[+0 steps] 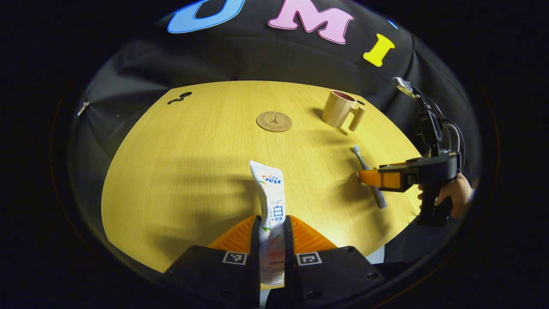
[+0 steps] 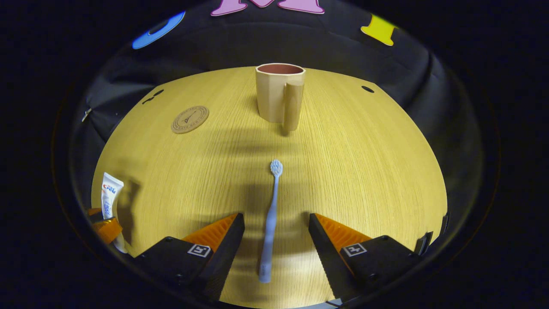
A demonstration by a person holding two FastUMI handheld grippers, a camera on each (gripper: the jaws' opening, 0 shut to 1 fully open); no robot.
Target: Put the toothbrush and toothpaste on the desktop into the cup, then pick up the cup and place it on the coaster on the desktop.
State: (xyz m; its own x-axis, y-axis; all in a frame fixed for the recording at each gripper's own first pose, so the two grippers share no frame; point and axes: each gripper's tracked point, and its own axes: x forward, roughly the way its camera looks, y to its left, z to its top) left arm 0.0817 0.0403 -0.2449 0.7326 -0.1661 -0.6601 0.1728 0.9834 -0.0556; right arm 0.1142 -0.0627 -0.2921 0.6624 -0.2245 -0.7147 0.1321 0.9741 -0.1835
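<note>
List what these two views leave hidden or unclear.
- Toothpaste lower end: left gripper view, covered by the left gripper fingers.
- Cup inside: right gripper view, rim hides the bottom.
- Coaster print: too small.
- Toothbrush middle: left gripper view, crossed by the right gripper.

A recording booth, not a home.
You face a bare wooden desktop [image 2: 364,171] with black cloth [image 2: 343,51] draped from 9 to 3 o'clock.

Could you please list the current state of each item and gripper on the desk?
Toothpaste: gripped, lifted.
Toothbrush: flat on desk, ungripped.
Cup: upright, empty.
Coaster: bare.
Left gripper: shut on toothpaste.
Right gripper: open, fingers straddling toothbrush.
</note>
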